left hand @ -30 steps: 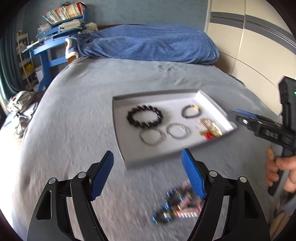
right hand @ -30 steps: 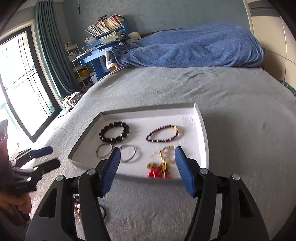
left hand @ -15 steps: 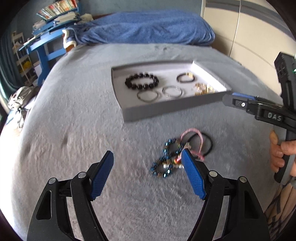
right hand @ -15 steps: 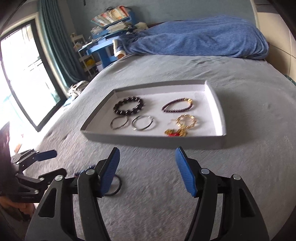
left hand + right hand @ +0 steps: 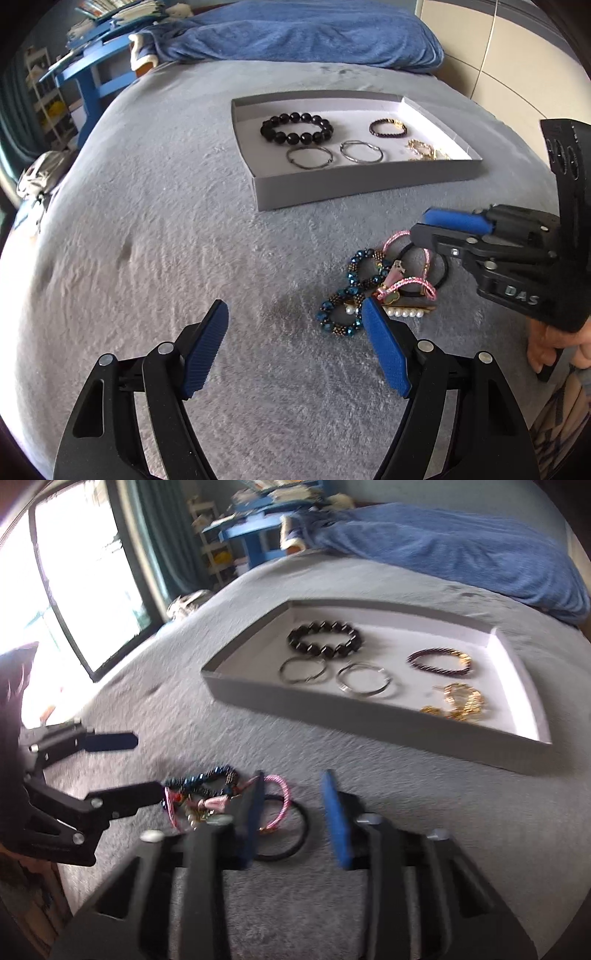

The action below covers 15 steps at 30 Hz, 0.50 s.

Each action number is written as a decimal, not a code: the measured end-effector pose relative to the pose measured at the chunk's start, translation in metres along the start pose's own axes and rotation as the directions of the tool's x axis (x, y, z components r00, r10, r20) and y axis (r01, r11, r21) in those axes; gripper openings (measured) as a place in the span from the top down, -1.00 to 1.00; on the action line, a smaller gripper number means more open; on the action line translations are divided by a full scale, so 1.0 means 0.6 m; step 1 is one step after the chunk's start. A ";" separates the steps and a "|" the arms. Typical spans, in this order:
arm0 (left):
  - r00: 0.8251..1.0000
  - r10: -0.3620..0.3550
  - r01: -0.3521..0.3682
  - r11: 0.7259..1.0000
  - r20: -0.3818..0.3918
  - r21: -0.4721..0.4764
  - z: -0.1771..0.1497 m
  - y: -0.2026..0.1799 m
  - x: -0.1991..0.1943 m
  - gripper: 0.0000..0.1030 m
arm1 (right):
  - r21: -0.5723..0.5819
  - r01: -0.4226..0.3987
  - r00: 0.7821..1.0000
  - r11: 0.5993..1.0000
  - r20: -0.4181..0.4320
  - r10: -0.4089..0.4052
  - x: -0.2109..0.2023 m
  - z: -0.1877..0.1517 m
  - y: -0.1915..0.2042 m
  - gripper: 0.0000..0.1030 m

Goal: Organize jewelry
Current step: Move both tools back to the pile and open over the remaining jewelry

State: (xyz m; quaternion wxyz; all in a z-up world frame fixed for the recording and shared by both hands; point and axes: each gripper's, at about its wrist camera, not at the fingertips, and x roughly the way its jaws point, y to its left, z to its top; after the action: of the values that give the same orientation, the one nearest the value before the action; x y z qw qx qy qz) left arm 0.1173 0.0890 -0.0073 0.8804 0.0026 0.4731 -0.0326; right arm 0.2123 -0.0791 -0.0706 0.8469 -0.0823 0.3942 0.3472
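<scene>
Right gripper (image 5: 293, 775) first: its jaws have just been closing and stand narrow, with a slim gap showing between the blue pads and nothing pinched that I can make out. It hangs low over the heap of loose jewelry (image 5: 373, 288) on the grey plush bedspread (image 5: 147, 221), in front of the shallow grey cardboard tray (image 5: 351, 184) where five pieces are already laid out.

My worry is the tangle. The thin black elastic loop (image 5: 295, 845) lies under the gap, and the pink braided bracelet (image 5: 282, 794) crosses it. A pinch there could lift both, or drag the blue beaded bracelet (image 5: 354, 269) and the pearl hair clip (image 5: 404, 313) along.

The left gripper (image 5: 293, 302) hovers wide and empty just beside the heap, so the two tools could bump. The right view is smeared, so I'd judge aim poorly.
</scene>
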 end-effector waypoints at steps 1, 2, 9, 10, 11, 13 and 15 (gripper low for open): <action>1.000 0.002 -0.002 1.000 -0.005 0.007 0.000 -0.003 0.003 -0.48 | -0.006 0.000 1.000 1.000 -0.006 0.000 0.003 -0.001 0.002 0.95; 1.000 0.004 -0.003 1.000 -0.011 0.014 0.000 -0.006 0.006 -0.48 | -0.009 -0.003 1.000 1.000 -0.004 0.003 0.002 -0.002 0.003 0.95; 1.000 -0.001 0.002 0.999 -0.018 0.033 0.000 -0.015 0.011 -0.45 | 0.070 0.017 0.994 0.997 0.110 -0.024 -0.066 0.009 -0.034 0.95; 1.000 -0.004 0.004 0.999 -0.018 0.034 0.001 -0.016 0.012 -0.45 | 0.084 0.025 0.992 0.996 0.120 -0.035 -0.075 0.009 -0.042 0.95; 1.000 -0.009 0.009 0.999 -0.018 0.038 0.001 -0.018 0.012 -0.44 | 0.099 0.040 0.991 0.994 0.125 -0.052 -0.085 0.009 -0.053 0.95; 1.000 -0.018 0.019 0.999 -0.018 0.050 0.003 -0.024 0.015 -0.42 | 0.121 0.068 0.990 0.990 0.118 -0.082 -0.091 0.005 -0.070 0.95; 0.999 -0.029 0.030 0.998 -0.018 0.057 0.004 -0.030 0.018 -0.40 | 0.149 0.099 0.989 0.984 0.090 -0.113 -0.088 -0.002 -0.088 0.95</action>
State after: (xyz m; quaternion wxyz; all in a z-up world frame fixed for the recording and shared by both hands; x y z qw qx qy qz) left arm 0.1244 0.0705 -0.0146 0.8752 0.0212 0.4797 -0.0593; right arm 0.2225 -0.1467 -0.0406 0.8863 -0.0248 0.3710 0.2760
